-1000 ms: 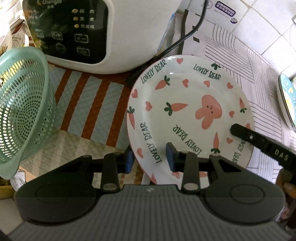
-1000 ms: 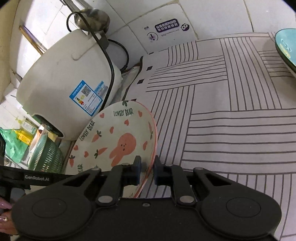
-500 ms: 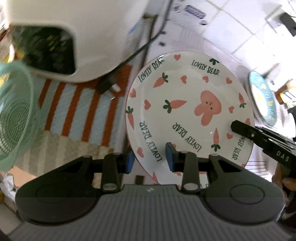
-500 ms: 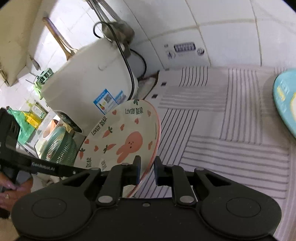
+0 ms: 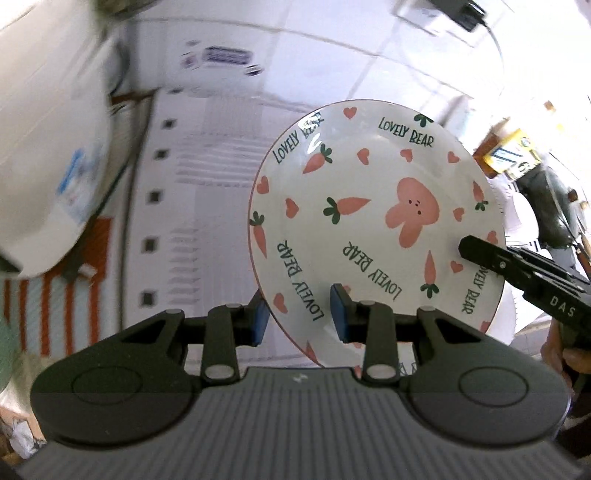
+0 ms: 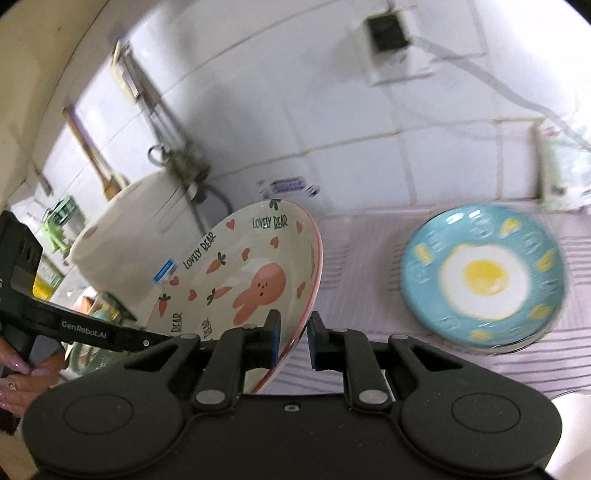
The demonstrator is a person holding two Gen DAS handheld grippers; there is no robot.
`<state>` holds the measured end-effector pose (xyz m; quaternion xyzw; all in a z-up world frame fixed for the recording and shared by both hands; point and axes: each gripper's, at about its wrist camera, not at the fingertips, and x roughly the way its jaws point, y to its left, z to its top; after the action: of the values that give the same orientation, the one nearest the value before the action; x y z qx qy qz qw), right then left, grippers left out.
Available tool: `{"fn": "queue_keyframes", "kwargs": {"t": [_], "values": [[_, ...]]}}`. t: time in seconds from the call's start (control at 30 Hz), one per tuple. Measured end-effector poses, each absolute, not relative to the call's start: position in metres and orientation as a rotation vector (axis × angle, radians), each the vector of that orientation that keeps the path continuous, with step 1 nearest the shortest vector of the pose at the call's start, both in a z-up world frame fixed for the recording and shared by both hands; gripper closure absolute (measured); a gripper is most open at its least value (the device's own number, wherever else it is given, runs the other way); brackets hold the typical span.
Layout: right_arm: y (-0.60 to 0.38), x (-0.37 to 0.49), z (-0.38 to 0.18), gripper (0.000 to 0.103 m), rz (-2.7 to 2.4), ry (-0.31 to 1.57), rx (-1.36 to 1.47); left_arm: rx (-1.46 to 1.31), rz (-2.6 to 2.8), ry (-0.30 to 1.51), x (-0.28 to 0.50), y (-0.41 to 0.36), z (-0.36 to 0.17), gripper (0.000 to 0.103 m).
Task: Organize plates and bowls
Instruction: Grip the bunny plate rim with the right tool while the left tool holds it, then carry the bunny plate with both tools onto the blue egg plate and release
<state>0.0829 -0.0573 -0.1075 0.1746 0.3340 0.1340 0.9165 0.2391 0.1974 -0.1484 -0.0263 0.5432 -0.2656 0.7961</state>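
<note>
Together, both tongs, left (image 5: pixel 297 319) and right (image 6: pixel 293 341), pinch the bunny plate (image 5: pixel 373 229) rim narrowly (plate lifted, tilted).

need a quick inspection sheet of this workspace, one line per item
surface: striped mat over the counter, partly blurred
job's things: bunny plate held tilted off the counter by both grippers; blue egg plate lying flat on the mat
clutter: white rice cooker at the back left, green basket mostly hidden behind the plate
grippers: left gripper clamped on the plate's near rim; right gripper clamped on the opposite rim
cables: a dark cord runs down over the cooker
surroundings: white tiled wall with a wall socket
</note>
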Motion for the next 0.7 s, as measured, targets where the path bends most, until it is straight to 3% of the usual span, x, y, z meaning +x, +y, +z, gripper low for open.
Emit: {"fn": "queue_keyframes", "kwargs": {"t": [0.37,0.7], "values": [[-0.147,0.07,-0.101,0.082,0.155,0.644,0.423,0.048,-0.71,1.185,0.258,0.098,-0.137,0.07],[-0.213,0.079,-0.133,0.082,0.124,0.645,0.576,0.086,-0.702,1.253,0.275,0.037,-0.161,0.069]]}}
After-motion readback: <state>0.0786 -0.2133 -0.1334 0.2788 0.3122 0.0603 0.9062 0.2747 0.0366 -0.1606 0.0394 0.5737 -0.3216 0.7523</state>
